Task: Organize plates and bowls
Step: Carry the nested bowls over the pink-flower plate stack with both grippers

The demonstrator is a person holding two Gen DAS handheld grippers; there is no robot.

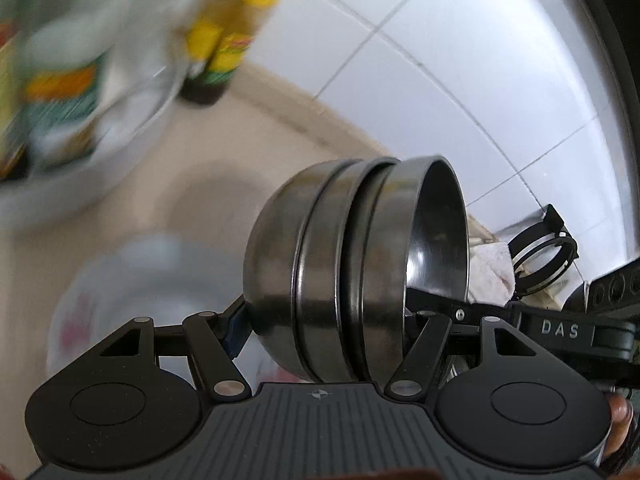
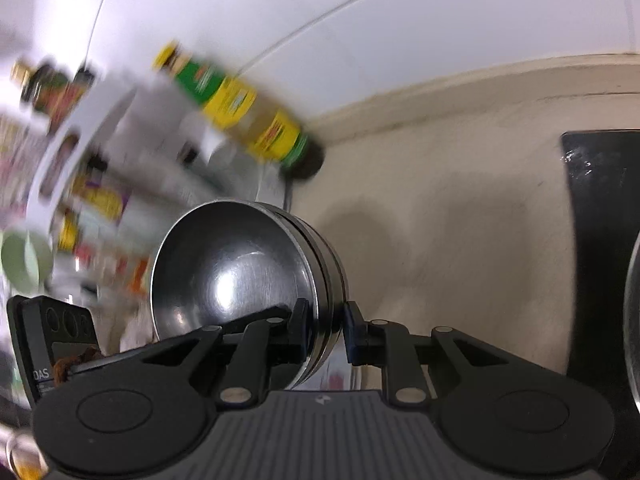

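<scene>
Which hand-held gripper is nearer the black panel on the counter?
Right, probably. The right hand-held gripper grips the rim of the steel bowls with the black panel just off its right side; the left hand-held gripper holds the stack from the far side.

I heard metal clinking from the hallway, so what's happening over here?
A person is holding a nested stack of steel bowls tipped on its side above the beige counter, with a handheld gripper on each side. The left gripper spans the stack from the outside, while the right gripper pinches its rim, one finger inside the top bowl. A floral plate lies on the counter below, and sauce bottles stand by the tiled wall.
</scene>
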